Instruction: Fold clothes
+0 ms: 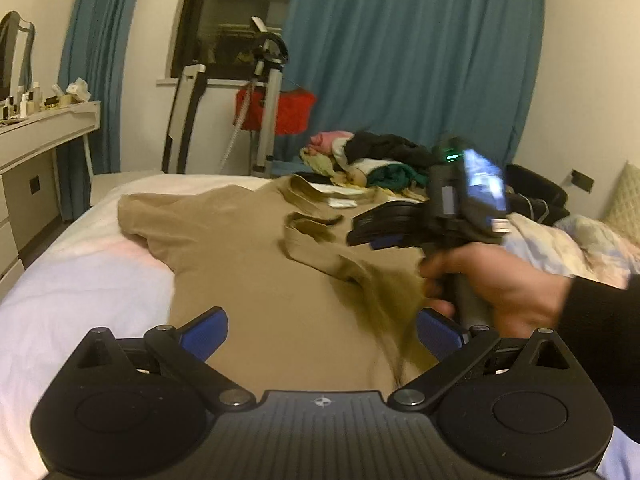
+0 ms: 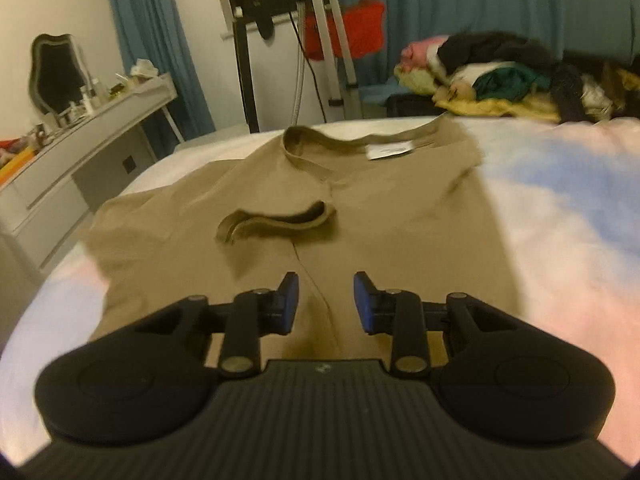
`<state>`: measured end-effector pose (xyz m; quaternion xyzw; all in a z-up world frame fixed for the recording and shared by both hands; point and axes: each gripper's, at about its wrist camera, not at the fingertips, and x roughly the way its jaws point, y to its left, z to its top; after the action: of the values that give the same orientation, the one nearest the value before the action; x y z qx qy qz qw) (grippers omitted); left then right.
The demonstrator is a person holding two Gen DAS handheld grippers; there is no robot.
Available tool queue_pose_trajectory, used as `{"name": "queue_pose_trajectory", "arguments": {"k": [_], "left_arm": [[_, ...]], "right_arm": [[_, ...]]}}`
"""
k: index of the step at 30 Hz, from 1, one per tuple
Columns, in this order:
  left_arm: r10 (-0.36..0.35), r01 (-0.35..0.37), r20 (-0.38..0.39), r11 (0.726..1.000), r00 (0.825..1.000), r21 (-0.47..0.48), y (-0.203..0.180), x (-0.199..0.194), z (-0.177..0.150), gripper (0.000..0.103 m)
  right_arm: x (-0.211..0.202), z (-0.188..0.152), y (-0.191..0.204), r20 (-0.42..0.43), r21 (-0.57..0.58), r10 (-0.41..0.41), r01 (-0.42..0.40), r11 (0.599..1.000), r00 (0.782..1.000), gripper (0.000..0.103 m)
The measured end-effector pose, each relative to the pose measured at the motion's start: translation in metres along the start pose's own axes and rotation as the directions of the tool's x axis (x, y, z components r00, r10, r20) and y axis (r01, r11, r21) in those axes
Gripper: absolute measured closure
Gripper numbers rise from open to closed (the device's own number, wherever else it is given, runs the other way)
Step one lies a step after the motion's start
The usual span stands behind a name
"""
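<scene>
A tan shirt (image 1: 248, 264) lies spread on the bed, collar at the far end with a white label (image 2: 390, 151). One sleeve is folded in over the body, its cuff (image 2: 280, 222) lying across the middle. My left gripper (image 1: 322, 334) is open wide and empty, low over the shirt's near part. My right gripper (image 2: 326, 302) is open and empty, hovering just above the shirt's middle below the folded cuff. In the left wrist view the right gripper (image 1: 362, 234) shows blurred, held by a hand at the shirt's right side.
The bed (image 2: 560, 220) has a pink, white and blue cover. A pile of mixed clothes (image 2: 500, 76) lies at its far right. A white dresser with bottles (image 1: 36, 128) stands left. A garment steamer stand (image 1: 266, 112) stands by blue curtains beyond the bed.
</scene>
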<state>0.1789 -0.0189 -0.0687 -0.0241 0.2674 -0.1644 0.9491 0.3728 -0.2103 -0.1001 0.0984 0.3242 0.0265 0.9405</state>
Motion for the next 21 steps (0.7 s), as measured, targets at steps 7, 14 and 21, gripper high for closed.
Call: {"name": "queue_pose_trajectory", "arguments": {"k": [7,14,21], "left_arm": [[0.033,-0.034,-0.019,0.998,0.999,-0.054,0.04,0.049,-0.005,0.001],[0.044,-0.046,-0.027,0.994,0.999,-0.096,0.058,0.079,-0.007,0.001],[0.063,-0.063,-0.008,0.992,0.998,-0.105,0.057,0.07,-0.001,0.001]], "right_arm": [[0.092,0.031,0.013,-0.023,-0.041,-0.033,0.032,0.999,0.999,0.069],[0.108,0.062,0.042,0.015,-0.064,0.197,-0.195,0.979,0.98,0.069],[0.069,0.059,0.032,0.058,-0.016,0.233,-0.232,0.973,0.971,0.068]]}}
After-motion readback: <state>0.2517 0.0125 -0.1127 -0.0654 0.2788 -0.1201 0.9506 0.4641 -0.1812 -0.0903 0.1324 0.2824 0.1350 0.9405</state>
